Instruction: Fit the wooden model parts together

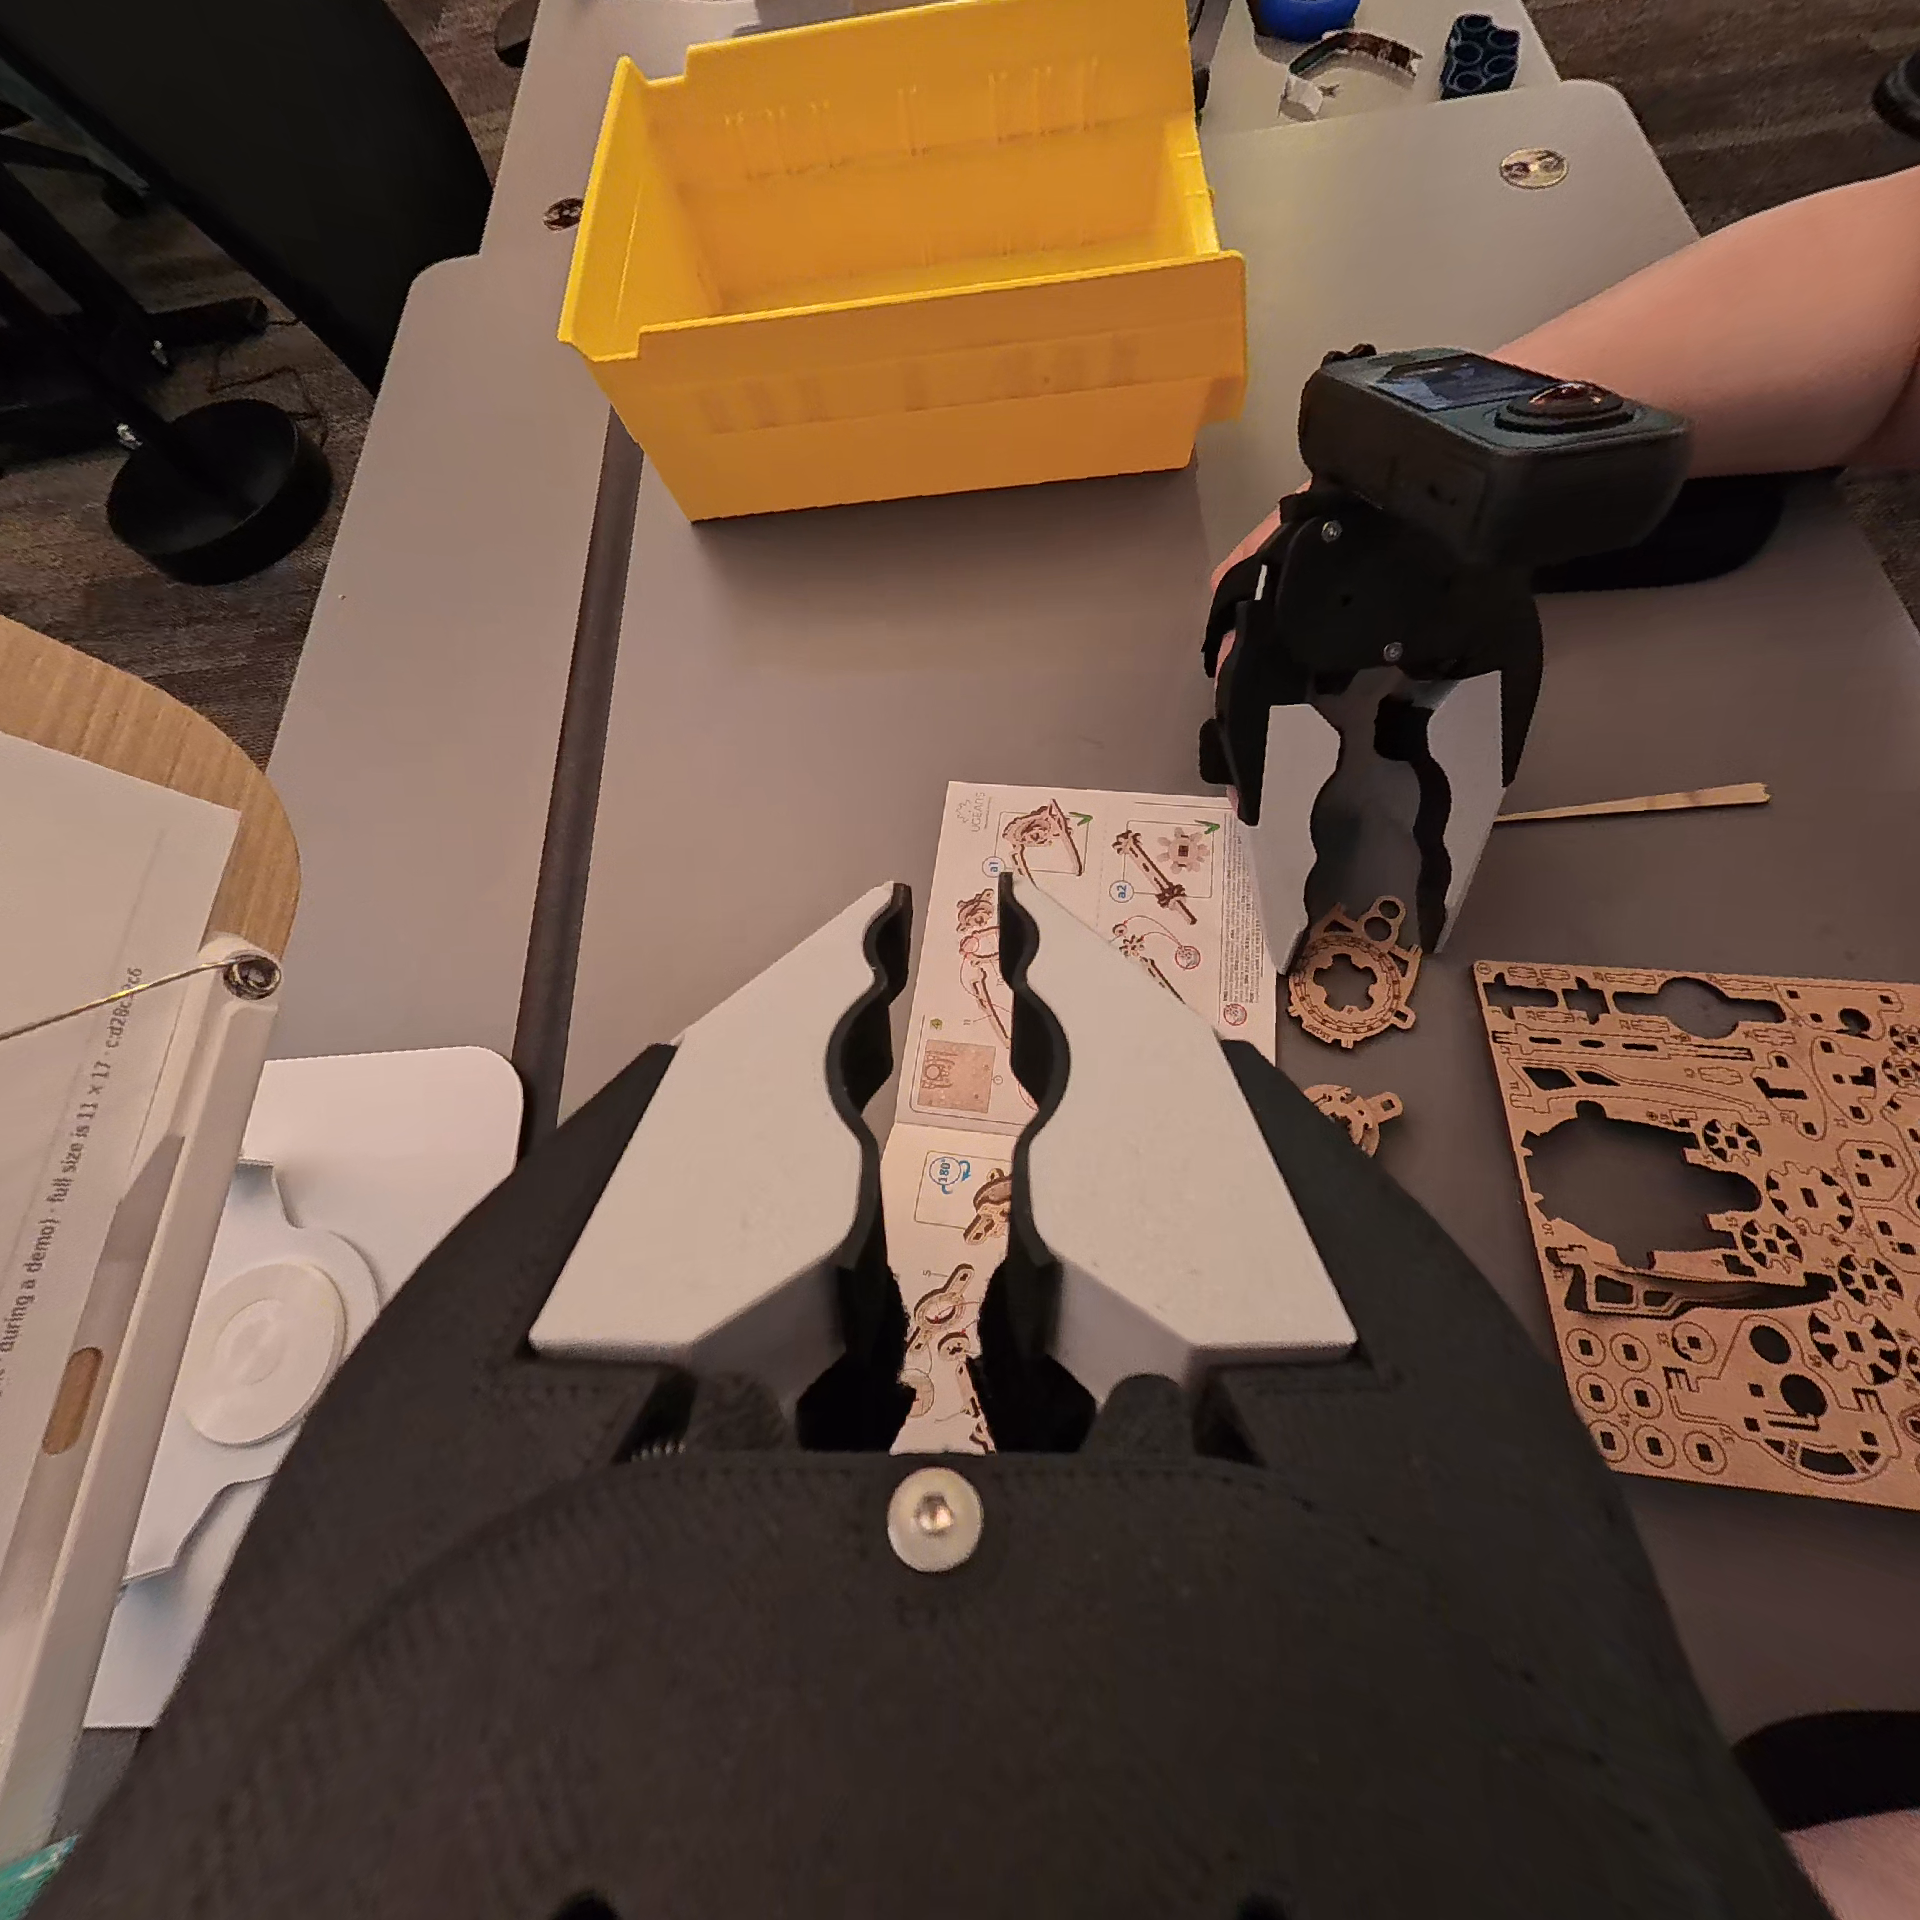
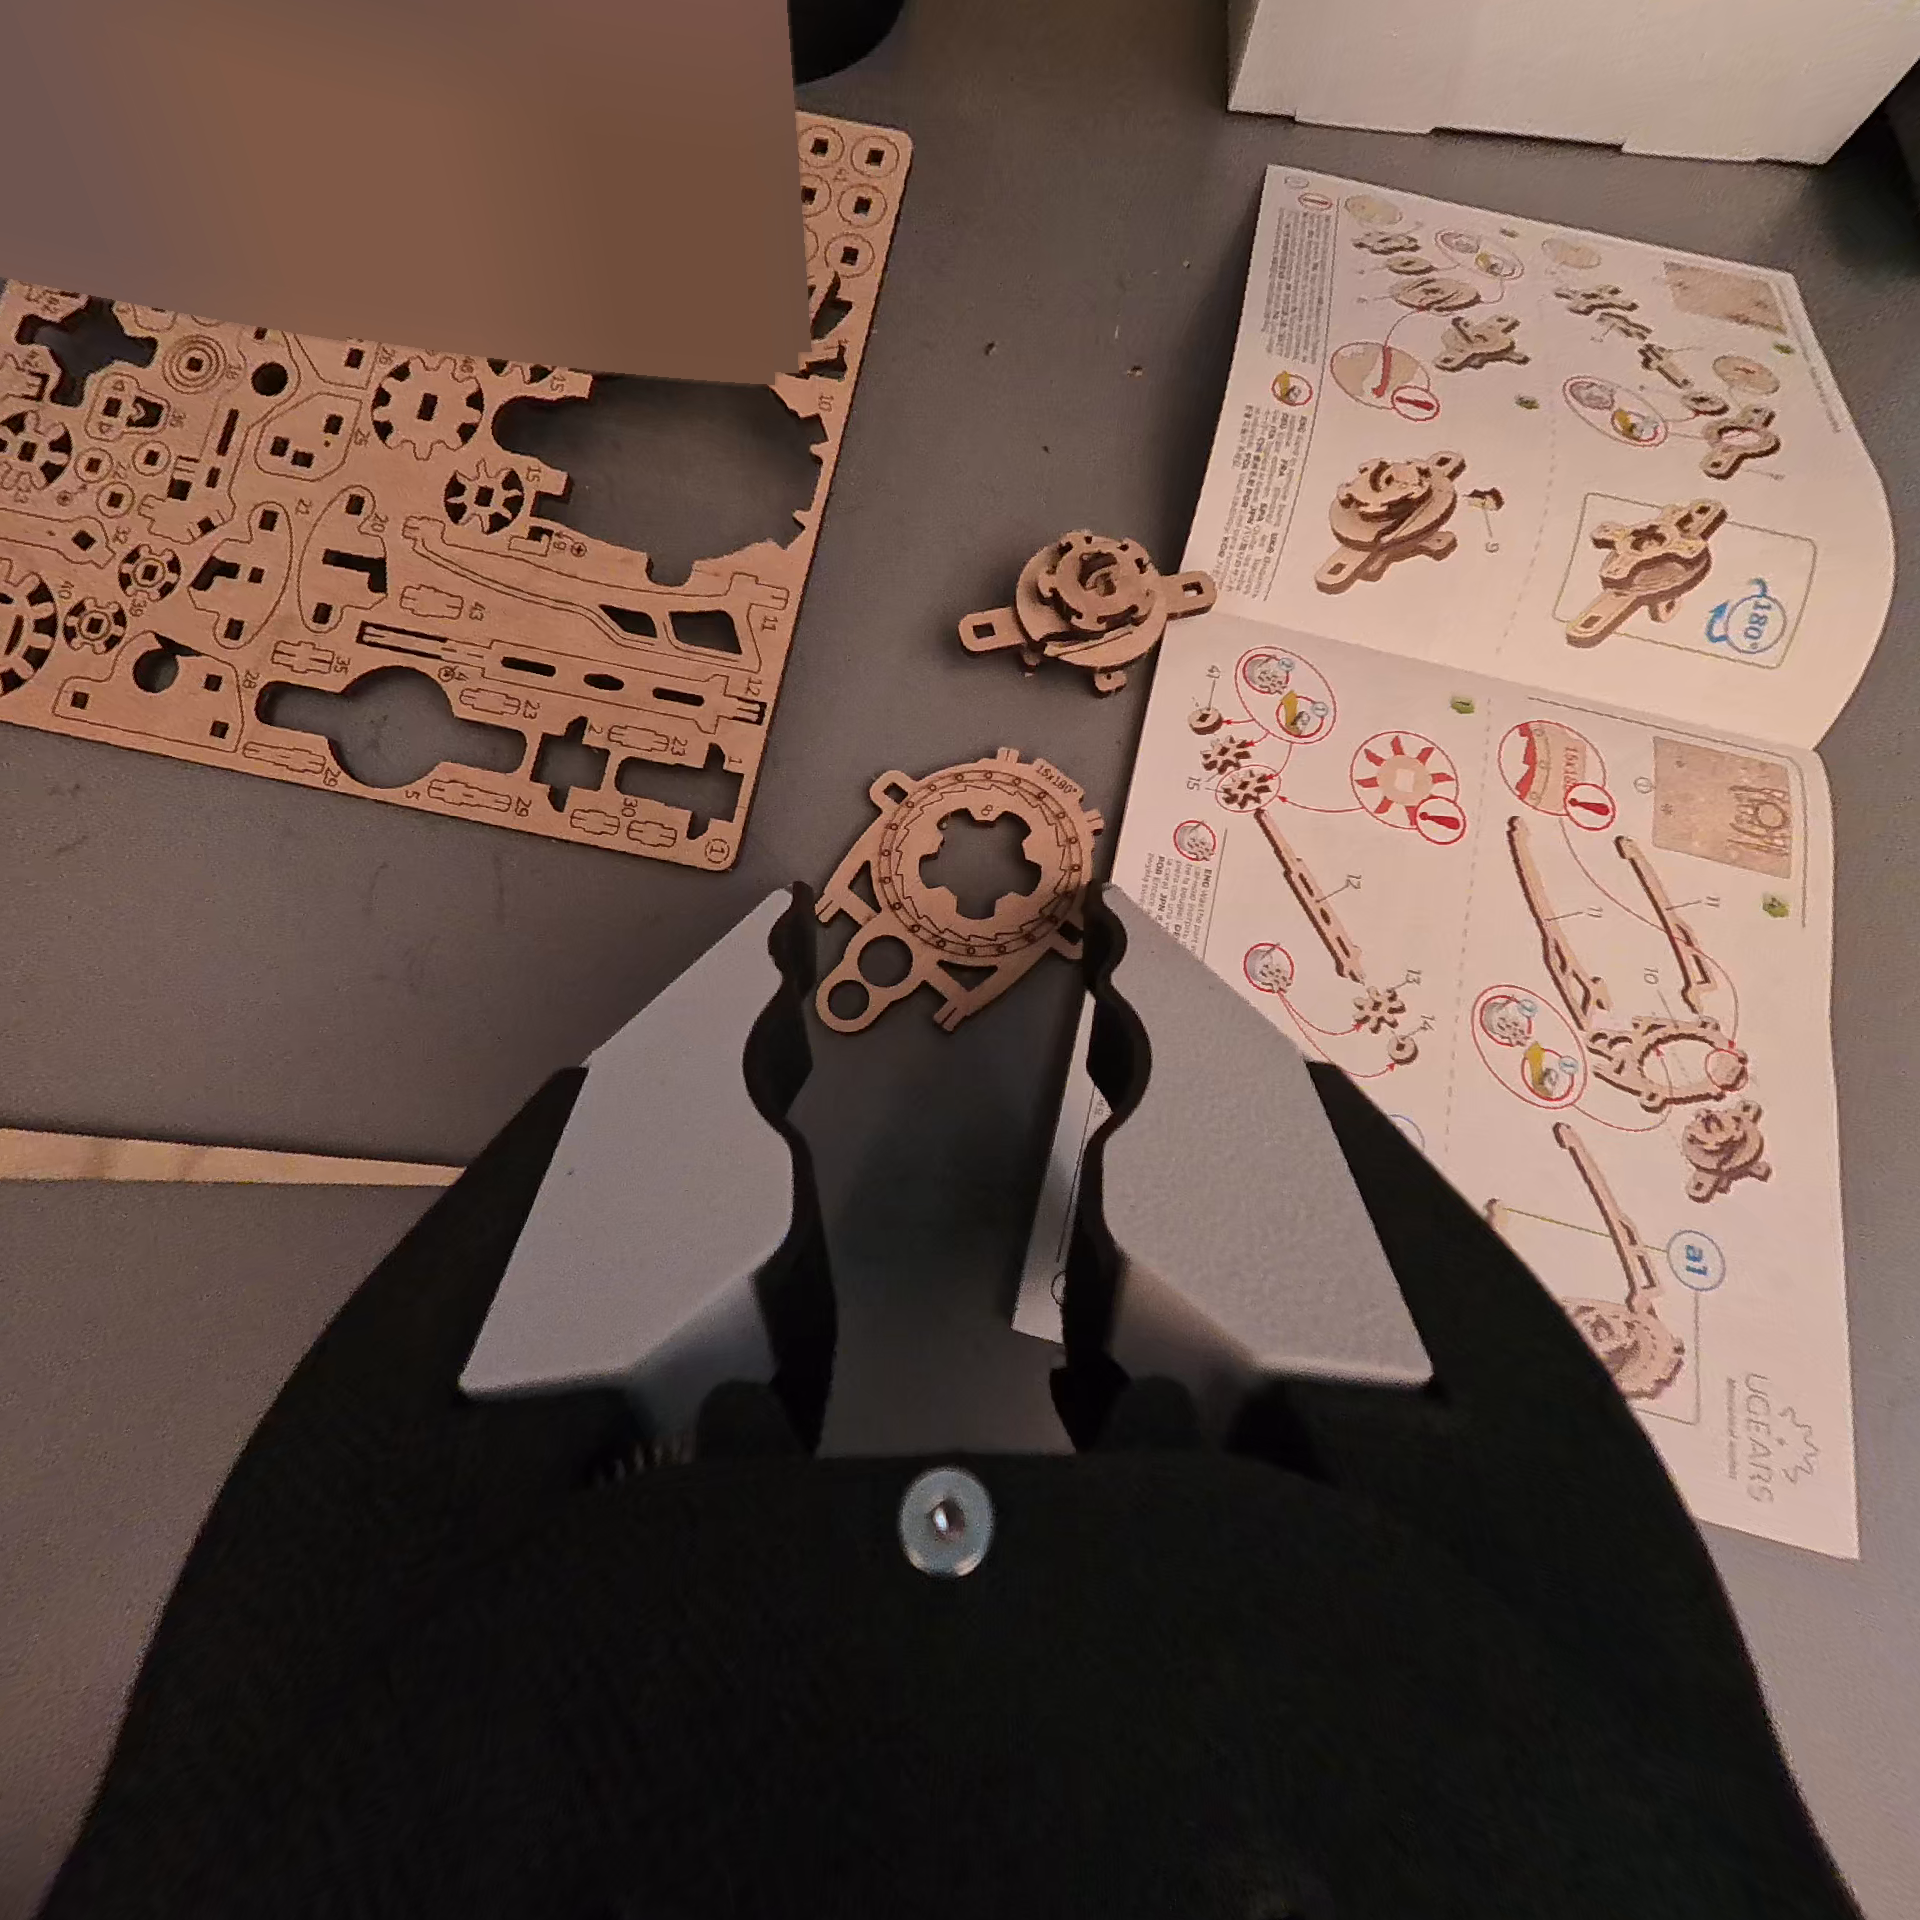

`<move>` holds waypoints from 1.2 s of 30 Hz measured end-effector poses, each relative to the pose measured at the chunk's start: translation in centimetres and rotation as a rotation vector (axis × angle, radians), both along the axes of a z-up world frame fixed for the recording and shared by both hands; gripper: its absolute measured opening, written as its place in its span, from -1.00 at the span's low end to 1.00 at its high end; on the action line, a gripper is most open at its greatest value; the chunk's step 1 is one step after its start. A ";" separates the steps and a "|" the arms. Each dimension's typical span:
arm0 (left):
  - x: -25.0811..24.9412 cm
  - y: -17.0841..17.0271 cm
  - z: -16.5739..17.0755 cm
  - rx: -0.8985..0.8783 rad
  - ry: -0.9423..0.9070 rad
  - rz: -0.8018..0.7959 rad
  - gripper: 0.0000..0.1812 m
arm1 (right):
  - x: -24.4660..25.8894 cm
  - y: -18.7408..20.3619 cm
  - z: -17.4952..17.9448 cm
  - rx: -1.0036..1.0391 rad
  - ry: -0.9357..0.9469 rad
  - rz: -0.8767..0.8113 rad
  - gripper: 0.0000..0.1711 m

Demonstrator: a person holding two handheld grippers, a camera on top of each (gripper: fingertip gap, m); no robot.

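Note:
A flat wooden ring part (image 2: 1060, 831) with a toothed centre hole and a tab lies on the grey table (image 2: 312, 935). My right gripper (image 2: 948, 904) is open, tips low at either side of it, not closed on it. A small assembled wooden hub (image 2: 1086, 603) lies just beyond. The punched wooden parts sheet (image 2: 416, 644) lies to the left. In the left wrist view my left gripper (image 1: 949, 888) is open and empty, above the folded instruction sheet (image 1: 1101, 914). The right gripper (image 1: 1366, 945), ring part (image 1: 1351, 987), hub (image 1: 1351, 1112) and parts sheet (image 1: 1714, 1195) show to its right.
A yellow plastic bin (image 1: 904, 281) stands at the back of the table. A thin wooden stick (image 1: 1631, 800) lies behind the right gripper. White paper and card items (image 1: 156, 1143) lie at the left edge. A white box (image 2: 1558, 73) sits beyond the instruction sheet (image 2: 1507, 779). The tips of one gripper are about 20 cm away from the tips of the other. The left gripper is farther from the small assembled wooden hub (image 2: 1086, 603), some 20 cm, than the right, some 6 cm.

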State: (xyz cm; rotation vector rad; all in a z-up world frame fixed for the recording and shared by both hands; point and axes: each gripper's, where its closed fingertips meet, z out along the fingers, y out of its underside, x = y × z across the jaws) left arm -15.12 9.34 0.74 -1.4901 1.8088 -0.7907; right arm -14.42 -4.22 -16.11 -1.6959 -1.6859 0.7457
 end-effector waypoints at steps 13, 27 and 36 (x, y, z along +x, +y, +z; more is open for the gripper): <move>-0.1 0.0 0.0 0.001 0.005 -0.002 -0.84 | 0.4 -0.3 0.2 -0.038 0.017 0.014 -0.46; -0.7 0.4 0.8 0.021 -0.018 0.024 -0.84 | 0.7 -0.9 -0.2 -0.036 -0.026 0.040 -0.48; -1.5 0.8 1.8 0.007 -0.058 0.036 -0.84 | 0.4 0.1 0.4 0.130 -0.044 0.024 -0.48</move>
